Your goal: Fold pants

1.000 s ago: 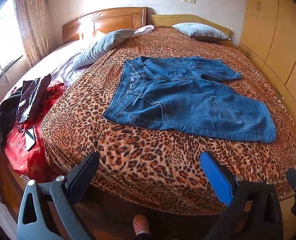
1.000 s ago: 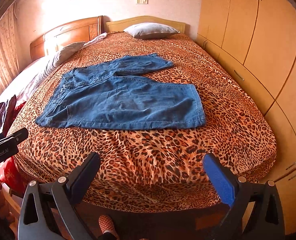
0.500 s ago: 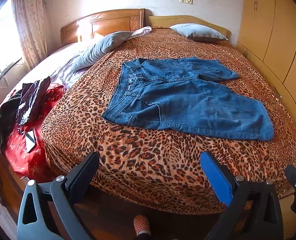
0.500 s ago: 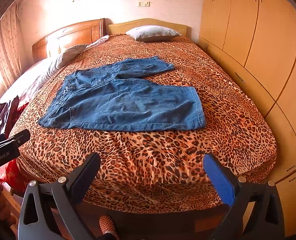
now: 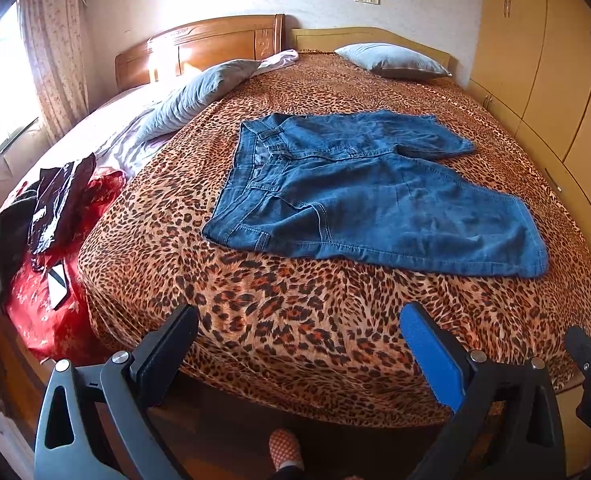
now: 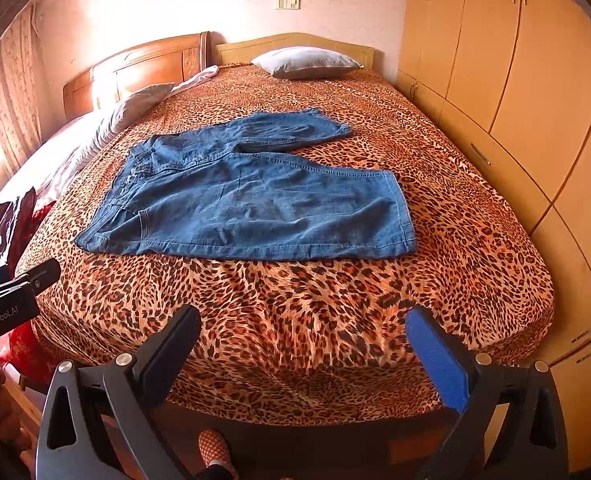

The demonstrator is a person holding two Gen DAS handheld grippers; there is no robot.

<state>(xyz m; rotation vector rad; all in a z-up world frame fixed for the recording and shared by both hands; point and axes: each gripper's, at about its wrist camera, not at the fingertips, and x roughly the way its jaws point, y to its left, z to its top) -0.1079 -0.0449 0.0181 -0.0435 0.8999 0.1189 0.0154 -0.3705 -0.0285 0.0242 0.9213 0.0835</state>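
Note:
Blue denim pants lie spread flat on a leopard-print bed cover, waistband to the left, both legs pointing right; they also show in the right wrist view. My left gripper is open and empty, held over the bed's near edge, short of the pants. My right gripper is open and empty too, also at the near edge, apart from the pants. The left gripper's body shows at the left edge of the right wrist view.
Grey pillows lie at the headboard. Red and dark clothes are piled at the bed's left side. Wooden wardrobes run along the right side. A foot in a patterned slipper stands on the floor below.
Both grippers have moved slightly closer to the bed and lower. The pants have not moved.

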